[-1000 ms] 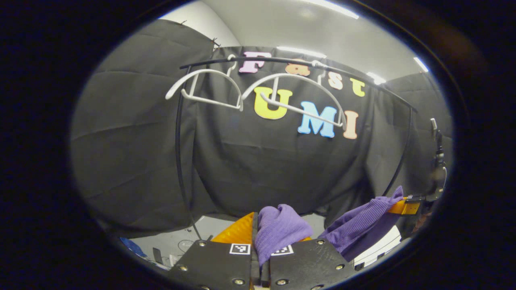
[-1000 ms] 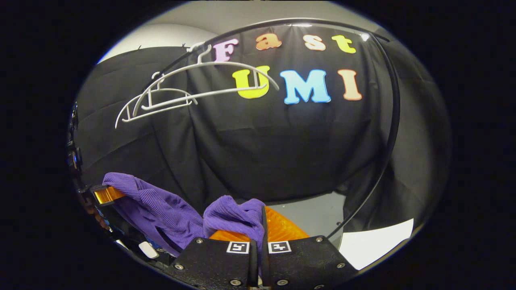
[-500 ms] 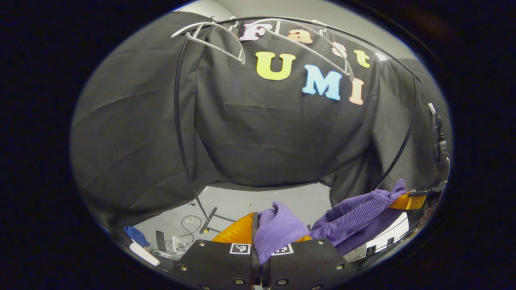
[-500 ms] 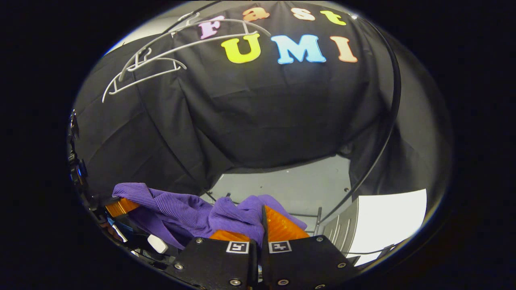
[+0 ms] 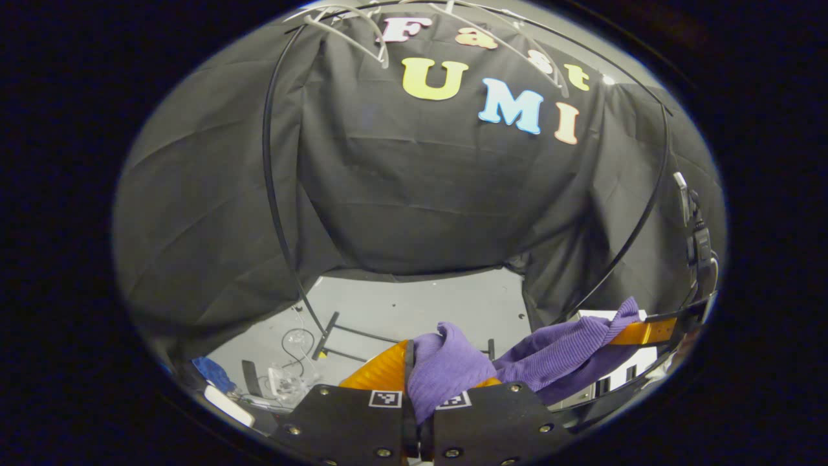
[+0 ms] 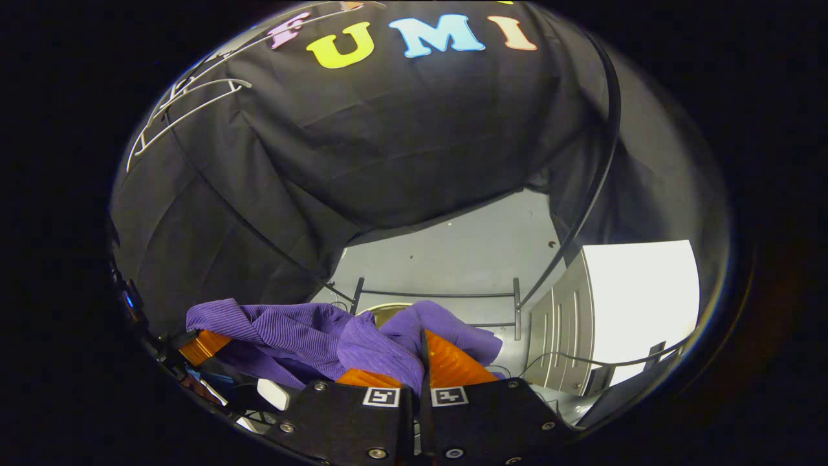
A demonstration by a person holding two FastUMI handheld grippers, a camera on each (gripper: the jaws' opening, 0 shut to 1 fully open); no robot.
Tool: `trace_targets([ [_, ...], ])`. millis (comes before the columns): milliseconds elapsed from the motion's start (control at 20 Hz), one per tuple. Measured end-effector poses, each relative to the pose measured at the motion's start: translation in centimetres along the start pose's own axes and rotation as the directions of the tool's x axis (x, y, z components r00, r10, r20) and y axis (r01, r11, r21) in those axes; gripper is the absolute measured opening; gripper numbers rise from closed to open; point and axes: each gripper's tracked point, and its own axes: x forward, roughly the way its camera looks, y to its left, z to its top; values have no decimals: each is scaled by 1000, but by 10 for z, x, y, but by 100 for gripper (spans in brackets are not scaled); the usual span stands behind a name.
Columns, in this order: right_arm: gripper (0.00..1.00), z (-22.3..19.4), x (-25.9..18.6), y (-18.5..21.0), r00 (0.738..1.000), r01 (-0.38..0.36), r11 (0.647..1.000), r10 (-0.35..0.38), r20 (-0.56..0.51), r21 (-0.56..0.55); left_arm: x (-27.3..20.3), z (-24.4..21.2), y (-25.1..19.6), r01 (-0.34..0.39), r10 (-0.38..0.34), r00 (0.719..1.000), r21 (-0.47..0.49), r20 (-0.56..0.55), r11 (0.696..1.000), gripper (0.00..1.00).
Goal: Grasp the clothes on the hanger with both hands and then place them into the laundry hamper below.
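Black cloth walls the booth behind one purple garment [image 5: 453,372] — slung between both grippers; left gripper [image 5: 417,382] clamps one bunch, right gripper [image 6: 420,369] the other, both tilted down; two bare white hangers [image 5: 362,26] hang on the rail's upper edge.

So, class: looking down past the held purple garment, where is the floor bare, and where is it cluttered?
Bare grey floor lies between the booth's black cloth and the rack's base bars. Cables and small items crowd the corner left of the left gripper.

Both views low, facing booth wall; share clothes rail [image 5: 272,194], floor [image 6: 453,259].
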Motion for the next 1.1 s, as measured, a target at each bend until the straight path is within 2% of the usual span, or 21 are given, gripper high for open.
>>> trace_targets([
  [150, 4, -4, 16, -6, 999, 24, 999, -23, -33, 34, 16, -11, -3, -1, 0, 1000, -23, -31, 1000, 0],
  [400, 4, -15, 25, -6, 997, 45, 999, -43, -72, 25, 33, -32, -10, 17, -13, 996, 45, -93, 999, 0],
  [600, 4, -21, 27, -2, 995, 48, 999, -47, -90, 1, 34, -41, -10, 26, -19, 993, 61, -118, 998, 0],
  [800, 5, -26, 28, 2, 993, 34, 999, -35, -112, -11, 35, -45, -8, 19, -12, 990, 50, -138, 999, 0],
  [1100, 7, -32, 25, -4, 989, 48, 999, -49, -137, -14, 39, -52, -1, -32, 31, 986, -5, -163, 999, 0],
])
